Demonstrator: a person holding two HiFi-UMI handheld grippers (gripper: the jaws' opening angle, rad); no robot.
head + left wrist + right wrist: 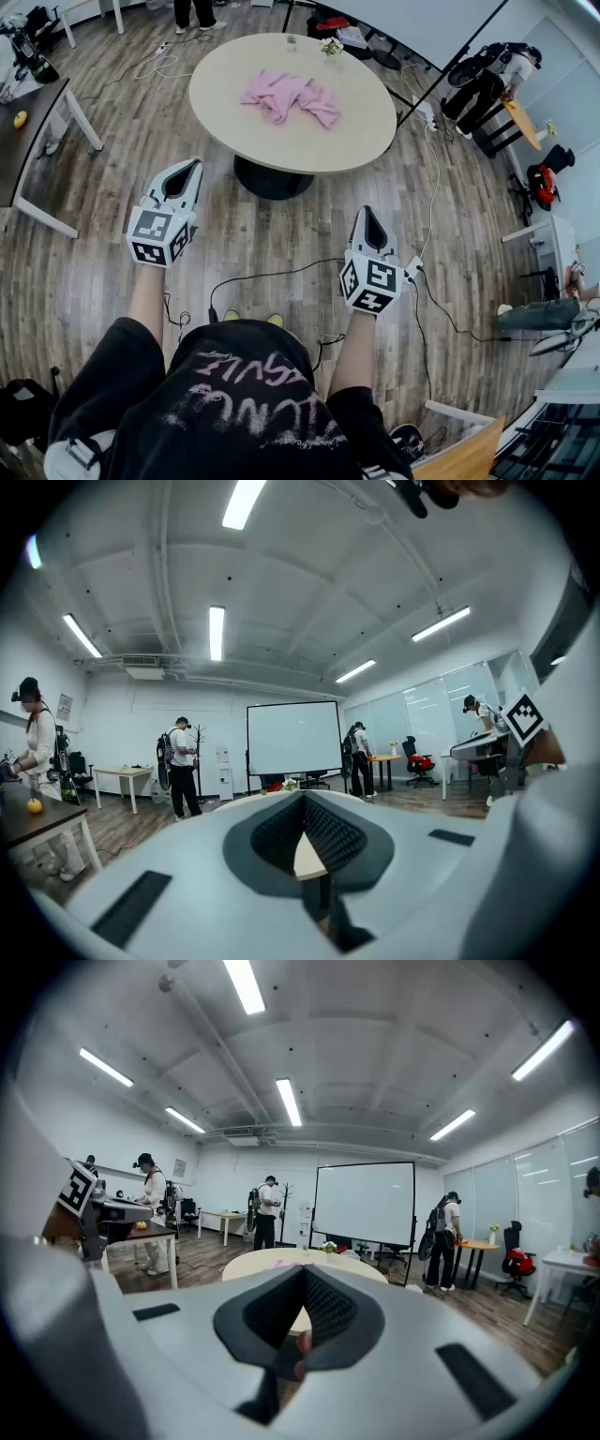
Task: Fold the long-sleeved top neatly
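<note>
A pink long-sleeved top (291, 97) lies in a crumpled, unfolded heap on a round beige table (309, 145), a little beyond the tabletop's centre. Its long axis runs left to right in the head view, with the right end slightly nearer the person. Where the collar or cuffs point cannot be made out in the bunched cloth. Two small flower pots (330, 46) stand at the table's far edge, beyond the top.

The person stands back from the table on the wooden floor (94, 272), both bare forearms stretched forward from black sleeves. There are two grippers, one in each hand, held roughly level with their tips aimed toward the table. The left gripper (187, 169) hangs over the floor to the left of the table's pedestal, its jaws pressed together with nothing between them. The right gripper (369, 216) sits lower in the head view, over the floor just short of the table's near rim, its jaws likewise together and empty. Both are well apart from the top.

A projection screen (364, 1204) stands behind the table.
</note>
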